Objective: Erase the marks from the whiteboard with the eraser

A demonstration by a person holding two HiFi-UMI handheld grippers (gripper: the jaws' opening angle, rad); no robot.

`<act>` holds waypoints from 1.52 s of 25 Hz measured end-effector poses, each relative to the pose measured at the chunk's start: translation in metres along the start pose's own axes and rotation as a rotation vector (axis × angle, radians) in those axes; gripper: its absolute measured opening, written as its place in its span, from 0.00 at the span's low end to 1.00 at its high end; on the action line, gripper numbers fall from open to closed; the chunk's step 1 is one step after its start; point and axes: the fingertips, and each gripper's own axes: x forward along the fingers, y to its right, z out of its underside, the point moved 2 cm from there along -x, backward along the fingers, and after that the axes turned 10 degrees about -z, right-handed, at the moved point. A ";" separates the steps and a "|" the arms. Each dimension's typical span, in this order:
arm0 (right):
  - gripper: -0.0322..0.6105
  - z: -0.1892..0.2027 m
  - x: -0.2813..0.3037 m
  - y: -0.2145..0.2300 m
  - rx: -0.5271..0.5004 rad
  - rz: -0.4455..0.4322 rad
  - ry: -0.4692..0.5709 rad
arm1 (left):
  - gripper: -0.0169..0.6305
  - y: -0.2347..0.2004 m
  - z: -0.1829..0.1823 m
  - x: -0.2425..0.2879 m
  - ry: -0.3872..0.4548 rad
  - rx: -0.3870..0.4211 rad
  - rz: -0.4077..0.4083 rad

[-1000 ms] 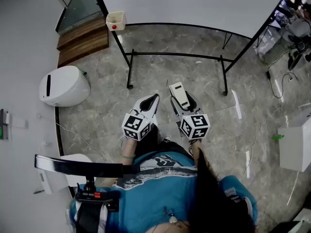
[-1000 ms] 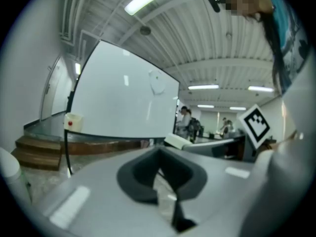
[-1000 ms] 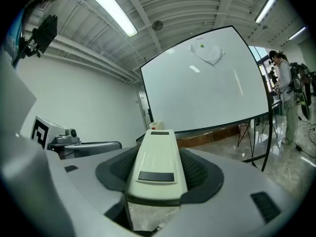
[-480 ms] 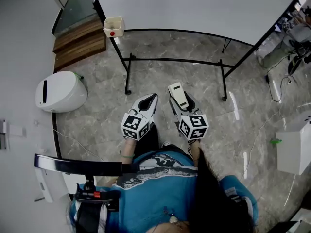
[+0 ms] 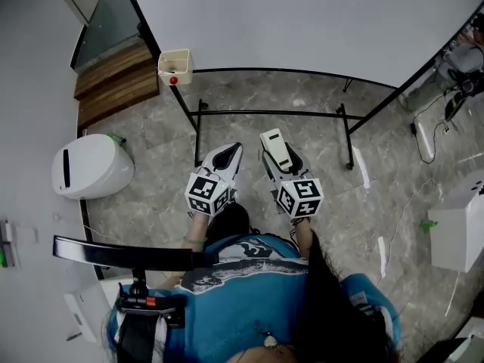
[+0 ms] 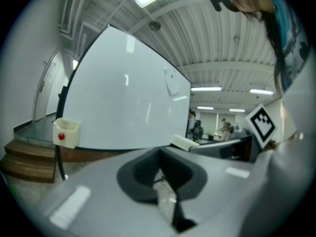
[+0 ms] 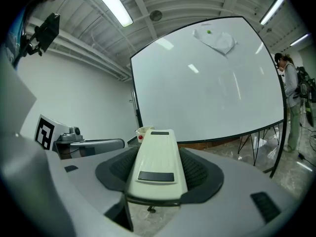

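The left claw is closed, its 2 dark pads meeting with only a thin slit between them and nothing held. The right claw is clamped on the eraser, a long cream block with a dark strip near each end. The eraser lies lengthwise between the jaws and sticks out past their tips toward the whiteboard.

Both claws are held side by side, close together, over the grey marbled floor, well apart from the board. The whiteboard stands ahead on a black stand and its face is almost blank. In the right gripper view, 1 faint smudged mark with a small green dot shows near its top edge.

A small cream box with a red dot hangs at the board's lower left corner. Wooden steps lie to the left of it.
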 end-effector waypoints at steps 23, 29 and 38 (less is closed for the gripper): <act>0.46 -0.052 0.125 0.068 -0.081 0.140 0.015 | 0.03 -0.108 -0.015 0.104 -0.031 -0.007 0.083; 0.46 -0.077 0.135 0.104 -0.162 0.124 0.000 | 0.03 -0.112 -0.022 0.128 -0.023 -0.022 0.018; 0.46 -0.123 0.163 0.141 -0.294 0.030 0.026 | 0.03 -0.107 -0.038 0.174 0.011 -0.043 -0.056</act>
